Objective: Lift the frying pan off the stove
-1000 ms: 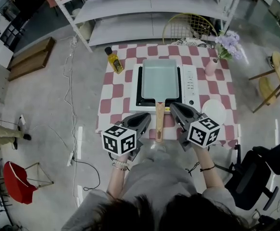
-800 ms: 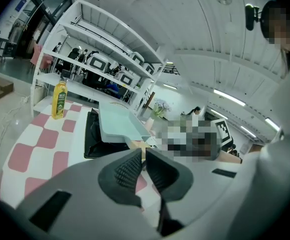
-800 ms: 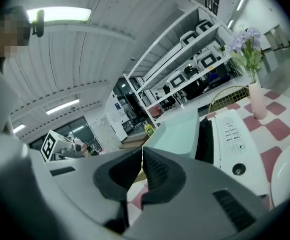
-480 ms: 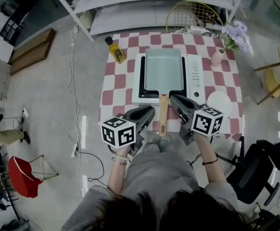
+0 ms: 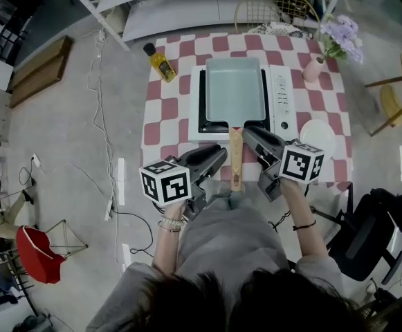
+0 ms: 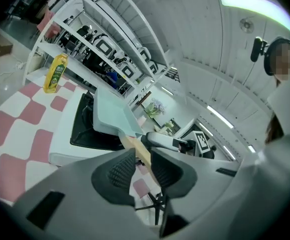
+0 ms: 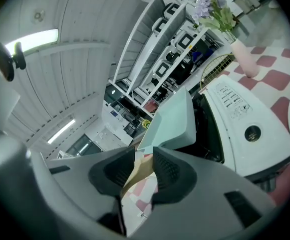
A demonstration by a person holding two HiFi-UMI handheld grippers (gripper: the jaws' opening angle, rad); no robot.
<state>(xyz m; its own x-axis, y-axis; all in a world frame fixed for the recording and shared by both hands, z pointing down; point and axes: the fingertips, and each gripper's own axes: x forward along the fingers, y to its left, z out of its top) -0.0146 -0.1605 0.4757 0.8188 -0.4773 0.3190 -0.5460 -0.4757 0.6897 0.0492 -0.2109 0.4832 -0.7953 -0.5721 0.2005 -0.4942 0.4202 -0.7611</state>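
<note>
A: Fig. legend, L to R?

B: Oil bottle (image 5: 160,63) stands at the far-L corner of the checked table (image 5: 166,126). L gripper (image 5: 218,155) is at the near edge, just L of the pan's handle. Its jaws are opening with a narrow gap. Handle shows through the gap, but pads press on nothing.

A: Pan?

B: Frying pan (image 5: 234,88) sits on the stove (image 5: 281,106), over the black cooktop at table ctr. Long axis runs far-to-near. Handle (image 5: 236,159) points at the person and passes the stove's front edge. Body is rectangular, pale grey-green, w/ shallow walls and rounded corners. Handle is straight, light wood.

A: R side?

B: R gripper (image 5: 250,133) is just R of the handle, near the stove's front edge. Jaws are opening, gap narrow, handle seen in the gap, no grip. Further R are the stove's white control strip, a white plate (image 5: 317,134) and a pink vase (image 5: 316,69) w/ lilac flowers.
</note>
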